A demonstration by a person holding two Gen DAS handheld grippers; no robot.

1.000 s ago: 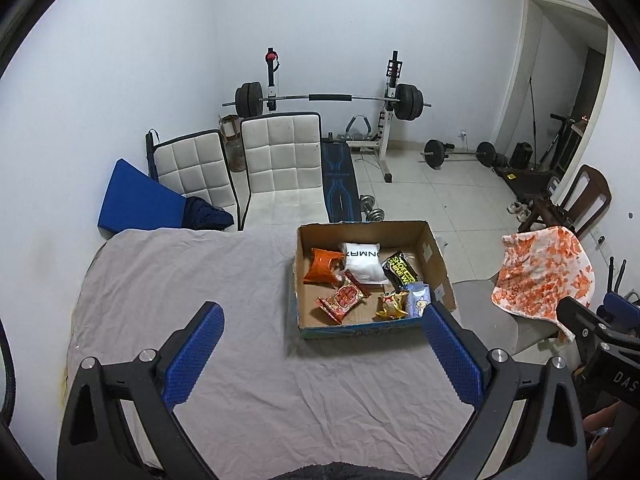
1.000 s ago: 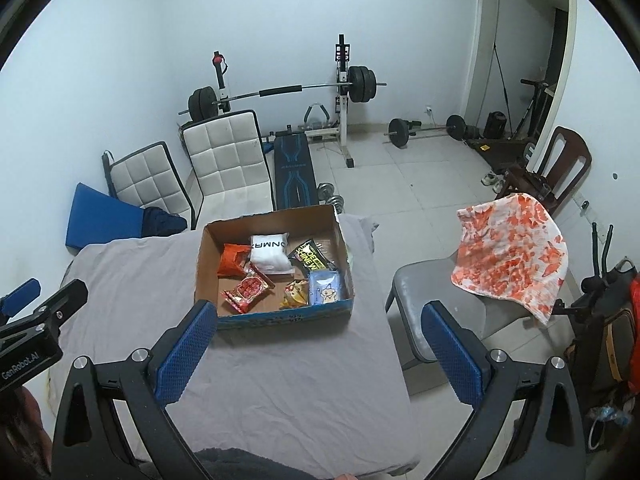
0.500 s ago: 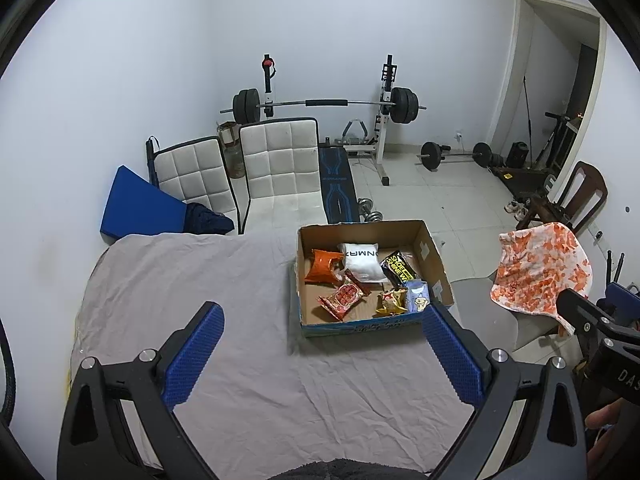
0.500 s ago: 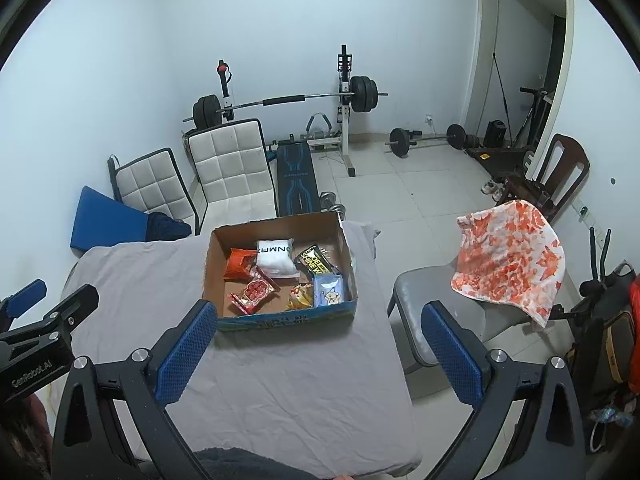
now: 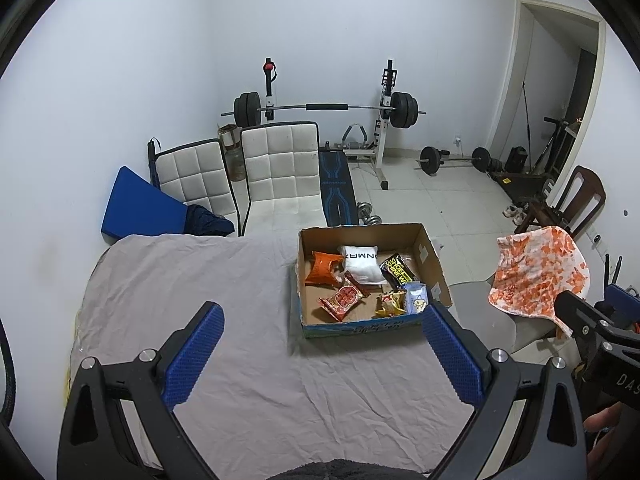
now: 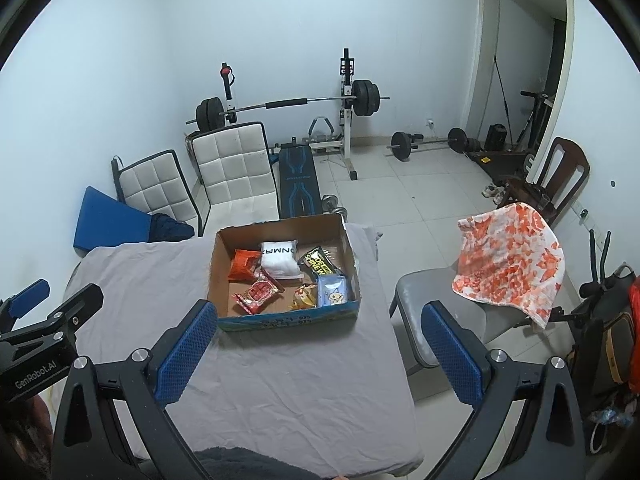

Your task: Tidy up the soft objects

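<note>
A cardboard box sits on the grey-sheeted table. It holds several soft packets: an orange bag, a white pouch, a black-and-yellow pack, a red snack pack and a light blue pack. My left gripper is open and empty, held above the table short of the box. My right gripper is open and empty, near the table's right edge.
An orange-and-white cloth hangs over a grey chair to the right of the table. Two white padded chairs, a blue cushion and a barbell bench stand behind. A wooden chair stands by the doorway.
Both grippers have drawn back and risen slightly, so the box sits a little farther away in both views. Both stay open and empty.
</note>
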